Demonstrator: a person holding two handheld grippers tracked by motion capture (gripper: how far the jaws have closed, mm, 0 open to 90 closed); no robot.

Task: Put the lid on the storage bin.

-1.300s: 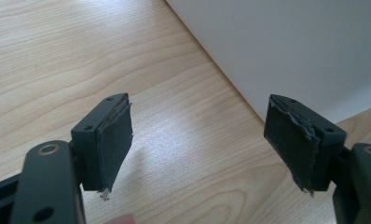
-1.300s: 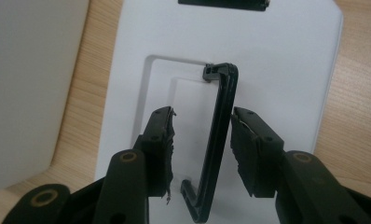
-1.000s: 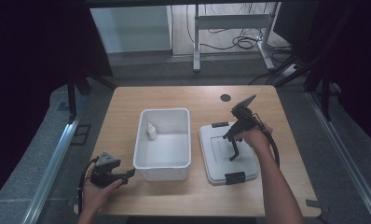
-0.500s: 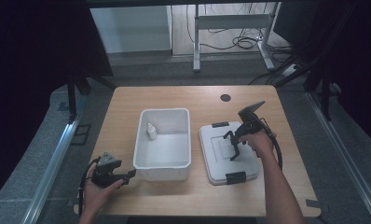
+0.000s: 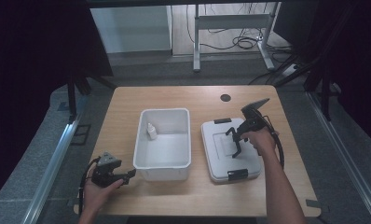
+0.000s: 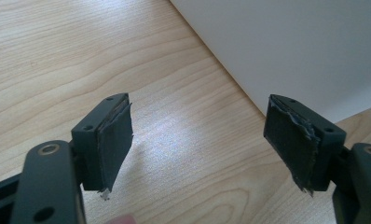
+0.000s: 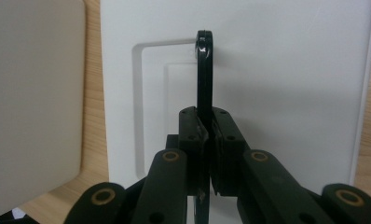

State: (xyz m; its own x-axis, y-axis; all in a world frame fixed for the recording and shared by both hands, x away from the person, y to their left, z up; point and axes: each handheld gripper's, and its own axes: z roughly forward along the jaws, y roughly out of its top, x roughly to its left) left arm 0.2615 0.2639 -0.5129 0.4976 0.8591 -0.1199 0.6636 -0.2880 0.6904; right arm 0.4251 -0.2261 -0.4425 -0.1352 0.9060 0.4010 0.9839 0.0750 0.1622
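Over the lid (image 5: 230, 154), its black handle (image 7: 204, 70) stands upright, clamped by the right gripper (image 7: 206, 128).

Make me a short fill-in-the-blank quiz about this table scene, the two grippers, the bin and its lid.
1. The right gripper is shut on the lid's black ____.
2. The small white bottle stands inside the open white ____.
3. The left gripper has its jaws ____ over bare wood.
4. In the high view, the lid lies flat to the ____ of the bin.

Missing words: handle; bin; open; right
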